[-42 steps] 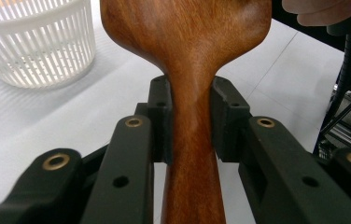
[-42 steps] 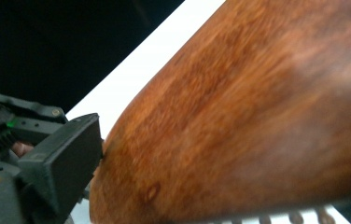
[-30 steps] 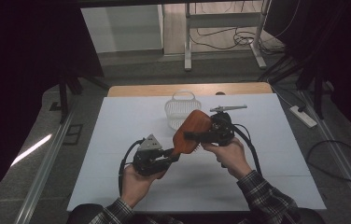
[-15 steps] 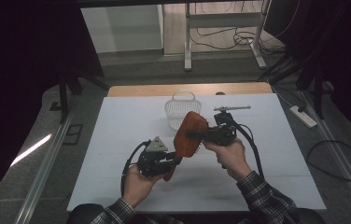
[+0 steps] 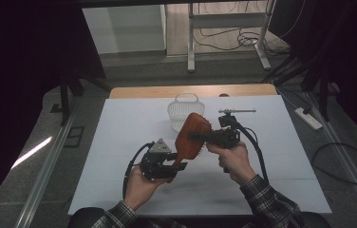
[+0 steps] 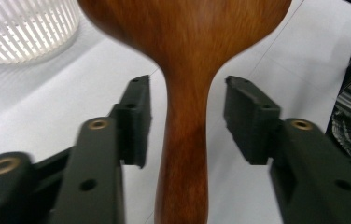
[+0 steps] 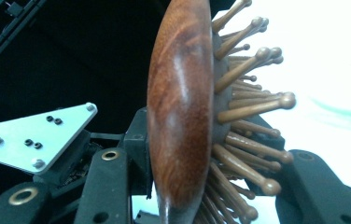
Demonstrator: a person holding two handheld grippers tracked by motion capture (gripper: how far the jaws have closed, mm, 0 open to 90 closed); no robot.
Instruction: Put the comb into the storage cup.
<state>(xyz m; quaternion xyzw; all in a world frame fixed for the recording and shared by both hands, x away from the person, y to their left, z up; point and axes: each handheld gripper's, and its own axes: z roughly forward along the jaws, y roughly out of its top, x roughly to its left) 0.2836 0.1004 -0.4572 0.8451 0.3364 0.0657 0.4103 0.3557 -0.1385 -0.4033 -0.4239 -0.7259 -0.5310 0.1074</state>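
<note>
The right gripper (image 5: 200, 136) is clamping the head of the wooden brush (image 5: 189, 140) and holding it above the table (image 5: 119, 142), just in front of the white basket (image 5: 182, 110), while the left gripper (image 5: 174, 167) is standing with its jaws apart on either side of the handle, so the hand-over looks made and the drop into the basket, if that is the aim, is left. The left gripper view is showing the gaps beside the handle (image 6: 185, 154); the right gripper view is showing the bristles (image 7: 248, 107) and the grip across the head.
</note>
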